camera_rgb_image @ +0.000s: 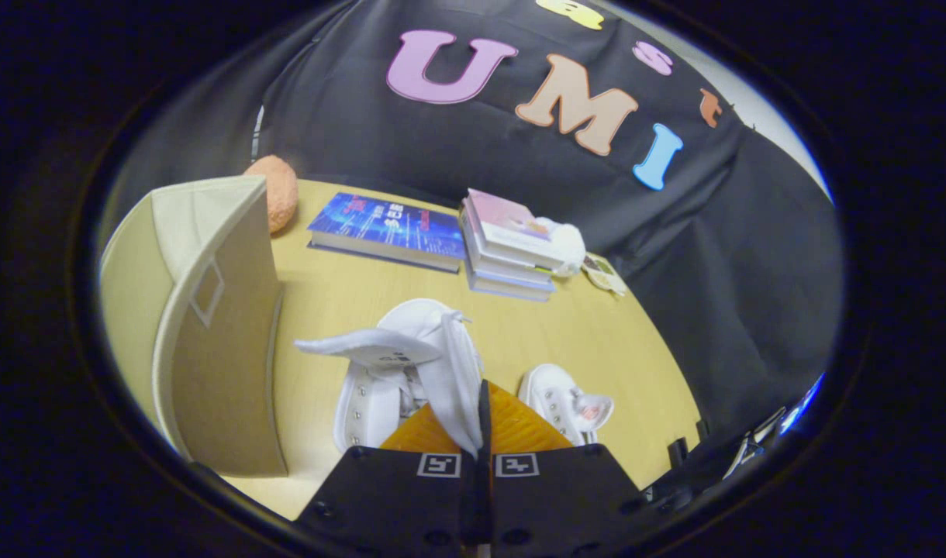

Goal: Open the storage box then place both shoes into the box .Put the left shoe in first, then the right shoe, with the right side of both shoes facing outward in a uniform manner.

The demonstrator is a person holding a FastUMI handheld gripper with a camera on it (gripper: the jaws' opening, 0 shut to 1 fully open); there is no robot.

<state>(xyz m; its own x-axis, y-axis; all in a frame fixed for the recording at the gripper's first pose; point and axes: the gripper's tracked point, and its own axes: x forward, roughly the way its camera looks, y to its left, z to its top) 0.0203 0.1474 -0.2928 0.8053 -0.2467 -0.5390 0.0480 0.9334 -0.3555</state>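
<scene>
My gripper [481,411] is shut on the side wall of a white shoe [411,364], which hangs lifted above the wooden table [566,333], toe away from me and tongue flopped to the left. A second white shoe [564,403] lies on the table just right of the fingers. The beige fabric storage box [201,325] stands at the left of the held shoe, its front flap swung out and its pale inside visible above.
Beyond the shoes lie a blue book [388,229] and a stack of books [508,248] with a white fluffy thing [570,244] on it. An orange plush ball [279,190] sits behind the box. The table's right edge curves close by the second shoe.
</scene>
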